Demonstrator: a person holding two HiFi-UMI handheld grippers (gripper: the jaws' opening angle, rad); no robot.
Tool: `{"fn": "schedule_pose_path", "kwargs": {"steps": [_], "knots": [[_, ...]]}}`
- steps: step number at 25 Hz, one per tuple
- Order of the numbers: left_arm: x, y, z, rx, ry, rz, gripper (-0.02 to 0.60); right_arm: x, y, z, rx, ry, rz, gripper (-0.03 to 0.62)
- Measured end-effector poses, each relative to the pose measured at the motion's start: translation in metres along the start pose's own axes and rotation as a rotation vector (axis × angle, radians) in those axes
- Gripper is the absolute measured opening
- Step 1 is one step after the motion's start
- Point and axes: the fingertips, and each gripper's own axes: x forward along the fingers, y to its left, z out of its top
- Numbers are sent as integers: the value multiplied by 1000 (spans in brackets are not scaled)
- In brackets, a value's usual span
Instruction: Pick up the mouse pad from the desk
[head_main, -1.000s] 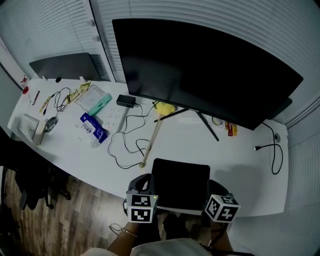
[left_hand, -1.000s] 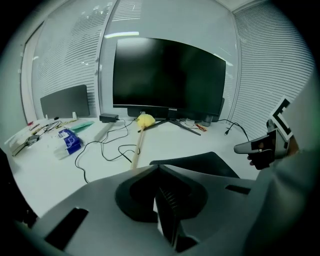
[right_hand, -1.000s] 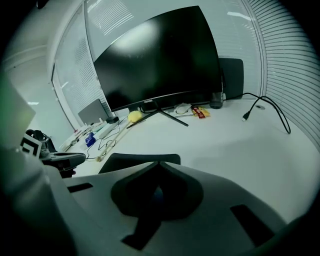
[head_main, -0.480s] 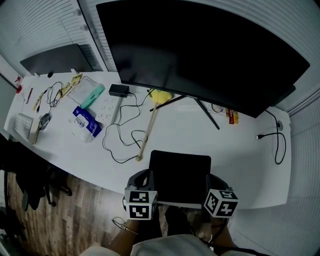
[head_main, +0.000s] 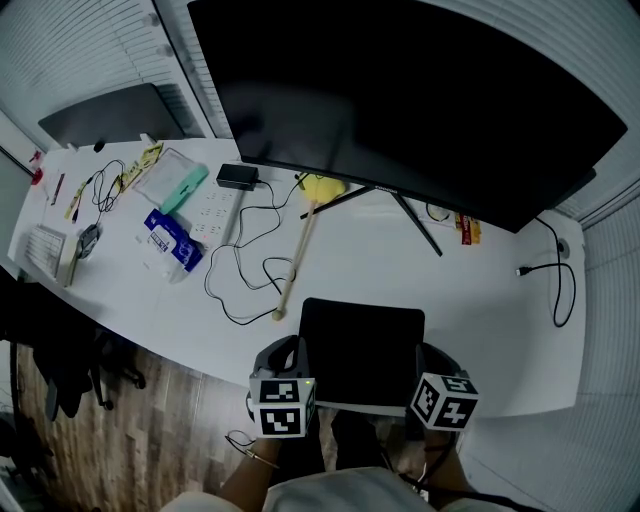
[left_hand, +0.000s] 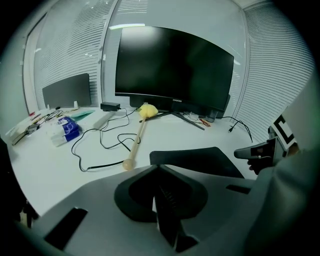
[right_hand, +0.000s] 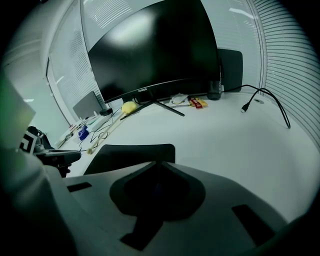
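**Two grippers sitting either side of the mouse pad**

So the flat black rectangular mouse pad (head_main: 362, 350) is lying flat on the white desk (head_main: 480, 300), right at the near edge. It's pretty much straight in front of the big black curved monitor (head_main: 400, 110).

The left gripper (head_main: 284, 362) is just beside the pad's near left corner, and the right gripper (head_main: 432, 362) is just beside the near right corner. From the head view the pad sits between them.

In the left gripper view the left gripper's jaws are pressed together with nothing showing between them. The pad is on the desk just past the tips, a bit to the right. It's the same deal in the right gripper view: jaws closed up and nothing in them, with the pad ahead and to the left. I can't tell for sure whether either tip is actually touching the pad.

Further back on the left there's a long wooden stick with a yellow head (head_main: 298, 265) lying across a loose black cable (head_main: 245, 275). Past that are a blue packet (head_main: 172, 240) and a small black power brick (head_main: 238, 177). Over on the far right another black cable (head_main: 555, 285) loops near the desk's edge, well apart from the pad.
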Motion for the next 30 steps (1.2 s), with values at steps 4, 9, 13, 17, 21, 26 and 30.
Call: {"fn": "schedule_pose_path", "kwargs": {"steps": [4,9,13,17,21,26,30], "knots": [[2,1,-4,-7,6,0,21,2,0,0,9,2,3,38],[2,-2,-2,-20,2,-20,21,5,0,-1,10,10,4,102],[3,-2,0,-27,6,-34,23,6,0,-2,13,18,0,121],[5,-3,-1,-28,22,-41,85,8,-2,-2,14,20,-6,123],[9,-4,-5,-27,35,-46,98,10,-4,-2,17,23,-12,128],[15,-5,-5,-25,46,-53,133,14,-6,-3,10,36,-13,137],[21,-3,-8,-21,67,-48,141,18,-8,-5,5,52,-15,138]]}}
